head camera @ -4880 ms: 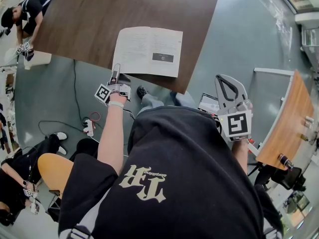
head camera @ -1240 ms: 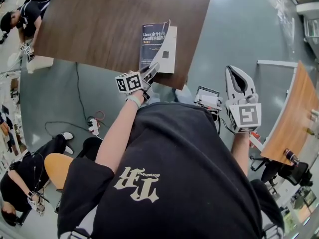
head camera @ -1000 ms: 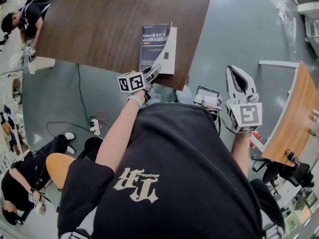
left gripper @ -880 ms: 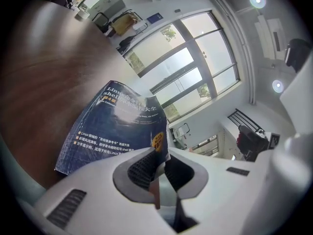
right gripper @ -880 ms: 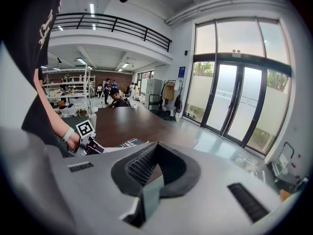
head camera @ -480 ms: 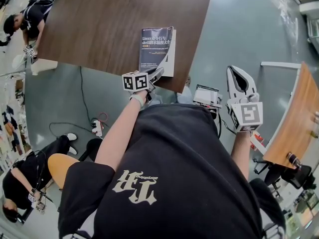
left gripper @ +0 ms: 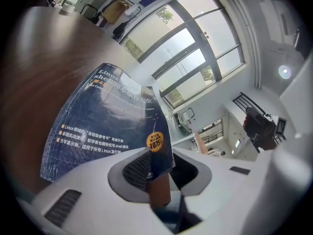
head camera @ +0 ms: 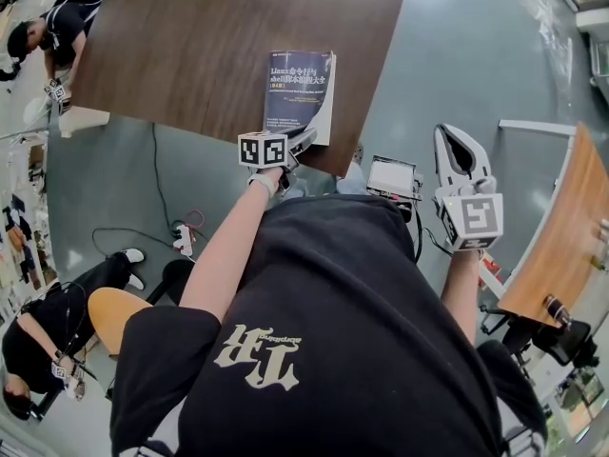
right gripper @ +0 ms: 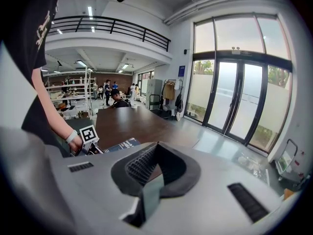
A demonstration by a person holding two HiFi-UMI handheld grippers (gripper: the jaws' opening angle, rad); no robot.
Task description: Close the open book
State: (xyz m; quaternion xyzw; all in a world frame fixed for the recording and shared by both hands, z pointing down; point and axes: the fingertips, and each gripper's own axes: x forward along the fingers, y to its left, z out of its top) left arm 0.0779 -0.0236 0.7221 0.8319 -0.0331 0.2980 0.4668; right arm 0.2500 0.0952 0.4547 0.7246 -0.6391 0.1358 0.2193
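Observation:
The book (head camera: 298, 91) lies near the front edge of the brown table (head camera: 190, 36), its dark blue cover (left gripper: 102, 121) facing up and nearly flat on the pages. My left gripper (head camera: 303, 141) is at the cover's near right corner. In the left gripper view that corner sits between the jaws (left gripper: 164, 173), which have just been opening; a gap shows beside the cover and the pads do not press it. My right gripper (head camera: 449, 133) hangs in the air off the table's right side, tips together and empty. The right gripper view (right gripper: 155, 153) shows the book (right gripper: 122, 145) at the left.
A wooden desk (head camera: 557, 227) stands at the right. A small screen device (head camera: 392, 177) lies on the floor below the table edge. A power strip with cables (head camera: 181, 241) lies at the left, near a seated person (head camera: 38, 331). Another person (head camera: 43, 27) sits at the table's far left.
The book lay open before; its cover has swung over to the right and has sunk almost flat over the last second. My left gripper followed it down. The right gripper barely moved.

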